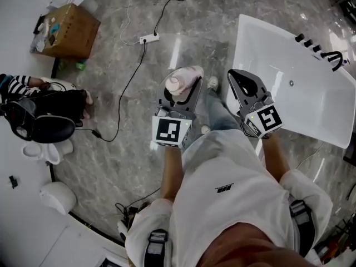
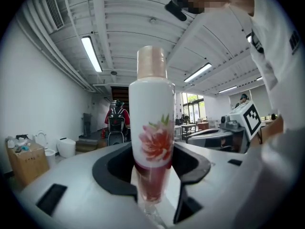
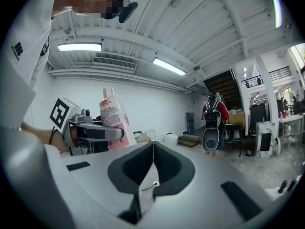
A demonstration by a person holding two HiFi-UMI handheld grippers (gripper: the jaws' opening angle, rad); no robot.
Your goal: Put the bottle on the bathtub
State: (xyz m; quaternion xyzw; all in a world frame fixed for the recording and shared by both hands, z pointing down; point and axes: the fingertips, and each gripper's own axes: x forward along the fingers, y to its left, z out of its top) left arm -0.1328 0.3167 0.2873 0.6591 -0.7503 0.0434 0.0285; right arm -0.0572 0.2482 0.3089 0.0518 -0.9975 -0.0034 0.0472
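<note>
The dark fingers (image 2: 114, 175) of the left gripper (image 1: 179, 93) are closed on the lower body of the bottle (image 2: 151, 128), so that gripper is seen to be full. The bottle's long axis is laid along the fingers. Its pale cap is pointed away from the gripper and up toward the ceiling, and its base is sunk between the pads. In the right gripper view it is shown nearly upright, tilted a little.

The fingers (image 3: 174, 171) of the right gripper (image 3: 152, 166) are pressed together with nothing between them.

The bottle is held in the air over the grey floor, in front of the person and well apart from anything that could bear it. The bathtub (image 1: 278, 60) lies to the bottle's right, with the empty right gripper between the two, at the tub's near left edge. The right hand is therefore nearer the tub, but the bottle is carried by the left.

A crossing to the right is judged to be needed. The cap-up pose is probably to be kept, so that the base can be set on the tub's rim.
</note>
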